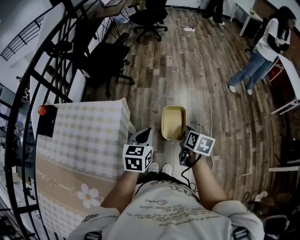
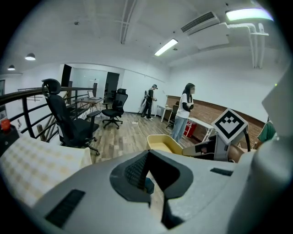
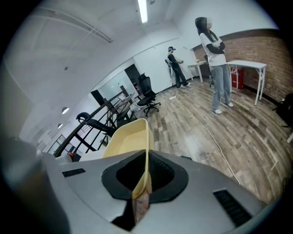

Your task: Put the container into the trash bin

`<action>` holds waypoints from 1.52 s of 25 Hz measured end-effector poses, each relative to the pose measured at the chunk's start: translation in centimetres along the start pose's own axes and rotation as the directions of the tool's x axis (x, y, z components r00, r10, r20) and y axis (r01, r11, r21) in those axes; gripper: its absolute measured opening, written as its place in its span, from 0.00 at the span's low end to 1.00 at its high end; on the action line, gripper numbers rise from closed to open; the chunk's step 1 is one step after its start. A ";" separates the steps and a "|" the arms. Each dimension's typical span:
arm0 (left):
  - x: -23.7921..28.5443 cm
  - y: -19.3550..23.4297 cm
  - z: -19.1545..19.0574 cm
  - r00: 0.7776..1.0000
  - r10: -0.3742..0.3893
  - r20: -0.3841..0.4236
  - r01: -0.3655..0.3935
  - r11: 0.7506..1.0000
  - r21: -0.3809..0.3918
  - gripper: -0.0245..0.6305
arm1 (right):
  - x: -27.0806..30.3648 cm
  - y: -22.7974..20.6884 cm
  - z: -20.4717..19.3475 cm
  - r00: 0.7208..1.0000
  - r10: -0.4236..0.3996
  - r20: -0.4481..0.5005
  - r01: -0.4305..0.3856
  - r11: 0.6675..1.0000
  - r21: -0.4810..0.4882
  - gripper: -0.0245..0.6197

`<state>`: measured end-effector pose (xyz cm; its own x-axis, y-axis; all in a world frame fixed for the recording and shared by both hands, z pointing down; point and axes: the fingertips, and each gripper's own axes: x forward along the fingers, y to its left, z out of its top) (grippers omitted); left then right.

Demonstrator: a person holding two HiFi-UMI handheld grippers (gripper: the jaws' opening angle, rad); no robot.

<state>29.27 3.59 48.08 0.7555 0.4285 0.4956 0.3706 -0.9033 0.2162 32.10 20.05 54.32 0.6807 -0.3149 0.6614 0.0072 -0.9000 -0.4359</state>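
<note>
Two grippers are held out in front of the person over a wood-plank floor (image 1: 164, 75). The right gripper (image 1: 186, 136) is clamped on the rim of the one yellow container (image 1: 172, 123); its own view shows the thin yellow wall (image 3: 126, 137) standing edge-on between the two dark pads, pinched there, with the open tub reaching away from the jaws. The container hangs above the floor just ahead of the person's two white shoes (image 1: 159, 168), beside the corner of a single table (image 1: 79, 136) draped in a checked cloth. The left gripper (image 1: 143, 136) sits just left of the container and apart from it. In the left gripper view its jaws are drawn together with nothing held between them, only a sliver of floor showing through, and the container (image 2: 162, 144) and the other gripper's marker cube (image 2: 230, 124) lie beyond. On the table's far end stands one black box (image 1: 47, 121) with one red knob (image 1: 42, 110). Two black office chairs (image 1: 105, 61) (image 1: 151, 16) stand farther off, one white cable (image 1: 202, 70) trails across the boards, and two other people are in the room — one at the right (image 1: 265, 44), one at the top edge (image 1: 214, 9).
</note>
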 end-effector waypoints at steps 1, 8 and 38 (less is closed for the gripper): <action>0.7 -0.1 -0.1 1.000 -0.009 -0.009 0.009 1.000 0.004 0.04 | 0.1 -0.8 -0.3 1.000 -0.016 -0.007 0.016 1.000 0.011 0.07; 5.0 1.5 -3.4 0.995 -0.024 -0.093 0.021 0.999 -0.029 0.04 | 3.0 -6.4 -2.3 0.992 -0.111 -0.066 0.114 0.992 0.054 0.07; 22.5 4.9 -24.6 0.914 -0.065 -0.401 0.029 0.995 -0.095 0.04 | 35.9 -29.9 -23.0 0.828 -0.327 -0.455 0.427 0.894 0.134 0.07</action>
<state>34.76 8.29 80.98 0.4498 0.4420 0.7761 0.3390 -0.8884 0.3094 39.48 28.66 105.14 0.2280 -0.1039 0.9681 0.3954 -0.8987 -0.1896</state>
